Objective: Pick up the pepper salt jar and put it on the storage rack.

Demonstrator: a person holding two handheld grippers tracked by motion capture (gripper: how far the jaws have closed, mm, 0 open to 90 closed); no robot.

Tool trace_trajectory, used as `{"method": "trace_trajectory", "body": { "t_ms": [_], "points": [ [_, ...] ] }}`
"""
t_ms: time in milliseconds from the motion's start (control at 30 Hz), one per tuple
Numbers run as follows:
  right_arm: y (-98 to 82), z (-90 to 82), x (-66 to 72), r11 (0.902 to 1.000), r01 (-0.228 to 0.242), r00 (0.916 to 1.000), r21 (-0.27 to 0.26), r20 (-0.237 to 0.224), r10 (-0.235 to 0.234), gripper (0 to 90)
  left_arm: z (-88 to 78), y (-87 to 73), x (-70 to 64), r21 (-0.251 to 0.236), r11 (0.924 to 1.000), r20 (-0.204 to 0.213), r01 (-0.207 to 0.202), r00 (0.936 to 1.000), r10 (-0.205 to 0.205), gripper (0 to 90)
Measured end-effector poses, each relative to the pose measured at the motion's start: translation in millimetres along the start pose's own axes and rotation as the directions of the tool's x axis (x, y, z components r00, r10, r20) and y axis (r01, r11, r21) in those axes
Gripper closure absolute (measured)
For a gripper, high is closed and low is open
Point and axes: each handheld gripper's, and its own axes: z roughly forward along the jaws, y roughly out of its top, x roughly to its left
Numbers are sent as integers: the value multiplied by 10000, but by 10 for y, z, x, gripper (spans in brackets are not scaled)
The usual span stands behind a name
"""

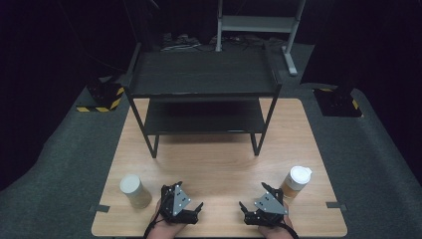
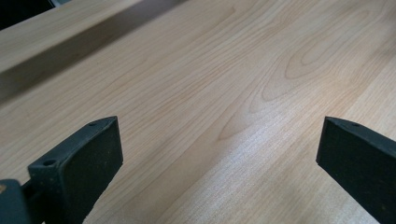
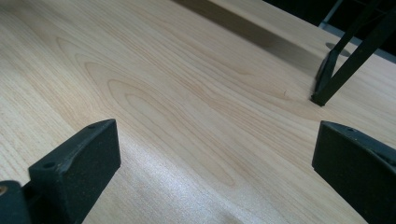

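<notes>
- In the high view the left gripper (image 1: 188, 197) rests near the front edge of the wooden table (image 1: 219, 164), held by a hand at the bottom of the picture; its jaws stand wide apart with nothing between them.
- The right gripper (image 1: 255, 196) sits beside it, well apart, also near the front edge, jaws spread and empty.
- A tan cup with a pale flat lid (image 1: 134, 190) stands upright just left of the left gripper, close but not touching.
- A tan cup with a white sip lid (image 1: 295, 181) stands upright just right of the right gripper, very near its grey plate; whether they touch cannot be told.
- The high view also takes in a black two-tier shelf rack (image 1: 201, 94) standing at the far half of the table, both tiers bare.
- The left gripper view adds the close detail: two black pads (image 2: 93, 158) far apart over bare wood grain (image 2: 224, 84), and a long shadow across the upper left.
- The right gripper view shows its pads (image 3: 84, 161) equally wide over the wood, plus one black leg of the rack (image 3: 343, 58) planted on the table at upper right, a detail the left gripper view lacks.
</notes>
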Motion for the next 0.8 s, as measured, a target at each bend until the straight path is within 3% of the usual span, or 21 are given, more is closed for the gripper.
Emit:
{"method": "trace_trajectory", "body": {
  "t_ms": [800],
  "points": [
    [-15, -13, 33, 9998, 156, 9998, -75, 91, -156, 0, -34, -54, 58, -224, 9994, 162, 274, 9995, -270, 7]
  ]
}}
